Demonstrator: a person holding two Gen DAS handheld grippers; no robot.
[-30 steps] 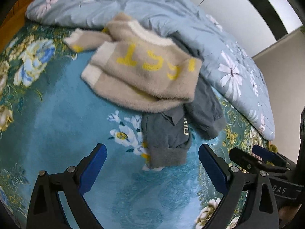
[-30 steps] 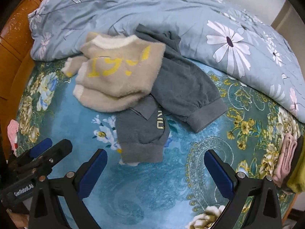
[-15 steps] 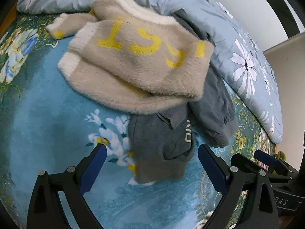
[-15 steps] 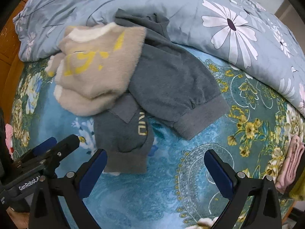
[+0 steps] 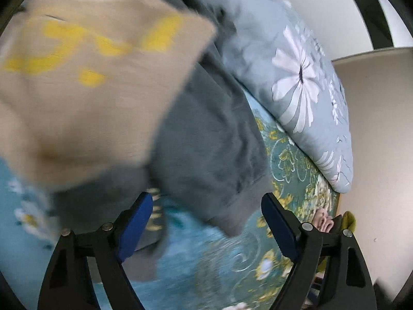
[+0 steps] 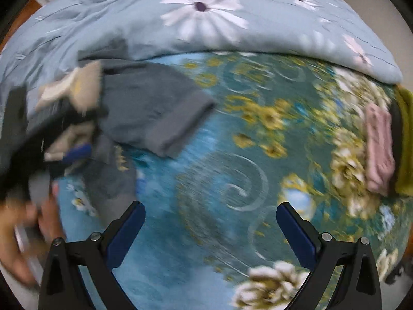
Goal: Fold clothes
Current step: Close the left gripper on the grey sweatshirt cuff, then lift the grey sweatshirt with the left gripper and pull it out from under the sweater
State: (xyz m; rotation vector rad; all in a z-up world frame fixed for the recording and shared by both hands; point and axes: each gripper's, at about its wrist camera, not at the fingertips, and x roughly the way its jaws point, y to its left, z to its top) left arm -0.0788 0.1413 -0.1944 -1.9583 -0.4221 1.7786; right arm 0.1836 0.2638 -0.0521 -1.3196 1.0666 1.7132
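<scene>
A beige fuzzy sweater [image 5: 85,87] with yellow lettering lies on top of a grey garment [image 5: 211,139] on the teal floral bedspread [image 5: 227,263]. My left gripper [image 5: 206,227] is open, close over the grey garment's cuffed end, holding nothing. In the right wrist view the grey garment [image 6: 152,108] lies at the left and the beige sweater [image 6: 82,82] is partly hidden behind the left gripper body. My right gripper [image 6: 210,235] is open and empty above bare bedspread [image 6: 219,180]. Both views are motion-blurred.
A light blue duvet with white flowers [image 6: 206,23] is bunched along the far side of the bed. A folded pink item [image 6: 378,147] and an olive one [image 6: 405,144] lie at the right edge. A pale wall [image 5: 379,134] rises to the right.
Both grippers have moved forward and to the right. The left one has closed in on the clothes, which now fill its view. The right one has swung right over bare bedspread.
</scene>
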